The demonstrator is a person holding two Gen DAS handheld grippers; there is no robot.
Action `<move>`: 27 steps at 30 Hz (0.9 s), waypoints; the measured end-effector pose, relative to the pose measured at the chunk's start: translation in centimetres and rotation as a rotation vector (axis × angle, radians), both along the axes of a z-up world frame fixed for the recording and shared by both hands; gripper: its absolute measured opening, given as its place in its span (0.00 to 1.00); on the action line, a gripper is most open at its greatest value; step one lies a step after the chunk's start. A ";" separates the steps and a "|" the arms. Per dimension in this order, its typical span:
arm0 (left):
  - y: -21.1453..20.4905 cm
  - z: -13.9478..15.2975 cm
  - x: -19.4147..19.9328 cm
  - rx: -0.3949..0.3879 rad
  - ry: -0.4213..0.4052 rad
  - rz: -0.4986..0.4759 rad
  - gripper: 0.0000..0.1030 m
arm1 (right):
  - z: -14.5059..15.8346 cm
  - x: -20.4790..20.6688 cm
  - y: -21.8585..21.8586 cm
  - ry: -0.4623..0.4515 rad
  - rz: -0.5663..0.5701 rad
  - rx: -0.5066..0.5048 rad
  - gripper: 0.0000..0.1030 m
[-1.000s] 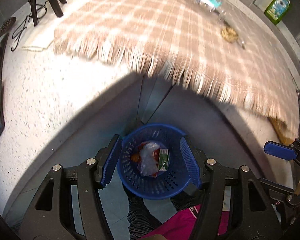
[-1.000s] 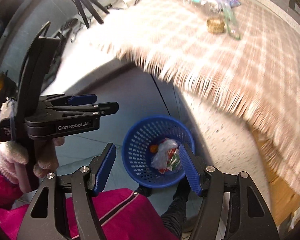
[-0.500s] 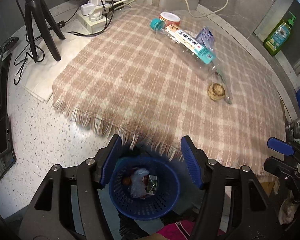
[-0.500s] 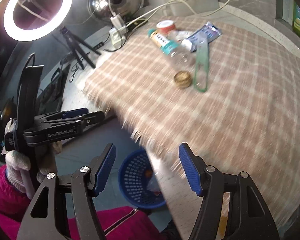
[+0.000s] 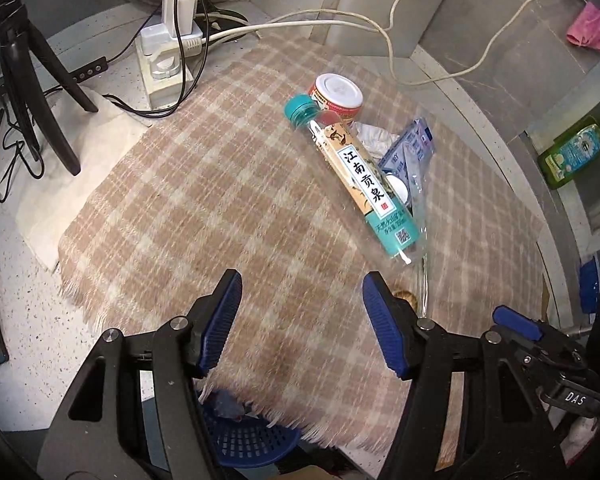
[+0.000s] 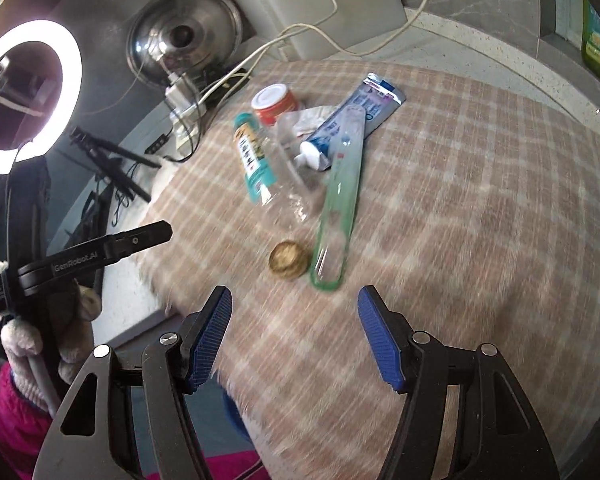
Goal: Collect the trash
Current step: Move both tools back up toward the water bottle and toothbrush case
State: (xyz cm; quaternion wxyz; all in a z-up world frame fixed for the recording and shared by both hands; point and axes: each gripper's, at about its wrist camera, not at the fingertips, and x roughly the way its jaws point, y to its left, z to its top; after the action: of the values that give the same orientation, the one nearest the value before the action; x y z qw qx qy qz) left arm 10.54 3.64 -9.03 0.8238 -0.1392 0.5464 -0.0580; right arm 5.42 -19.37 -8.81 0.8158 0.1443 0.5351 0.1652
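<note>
Both grippers have risen from the basket (image 5: 243, 440) to above the plaid cloth (image 5: 219, 200). Left gripper (image 5: 300, 320) and right gripper (image 6: 293, 338) hover wide open, empty. Bottle (image 5: 360, 178), cap (image 6: 288, 260), tube (image 6: 356, 120) lie mid-cloth, basket below its near edge.

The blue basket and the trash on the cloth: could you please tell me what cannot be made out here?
- Blue basket: left wrist view, mostly hidden by the cloth fringe and the left claw; contents unreadable.
- Gold-coloured round item: motion-blurred in the right wrist view; nearly hidden behind a finger in the left.
- Toothpaste tube: print too blurred to read.
- Right claw: open, holding nothing.
</note>
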 end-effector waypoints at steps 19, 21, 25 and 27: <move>-1.9 -2.8 8.7 -0.109 0.135 0.083 0.70 | -5.8 9.8 0.0 0.151 -0.036 0.008 0.63; -2.2 -3.2 9.3 -0.104 0.142 0.081 0.70 | -6.3 10.3 0.3 0.161 -0.034 0.003 0.63; -2.8 -4.3 10.3 -0.093 0.168 0.081 0.70 | -6.7 10.7 0.7 0.164 -0.035 -0.006 0.63; -3.0 -4.8 10.6 -0.115 0.179 0.085 0.71 | -6.7 10.8 0.9 0.160 -0.032 -0.020 0.63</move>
State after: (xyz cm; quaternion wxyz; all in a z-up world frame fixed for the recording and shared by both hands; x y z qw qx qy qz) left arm 21.16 0.67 -13.81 0.7640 -0.2141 0.6072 -0.0416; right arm 16.26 -18.44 -15.46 0.7744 0.1576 0.5977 0.1348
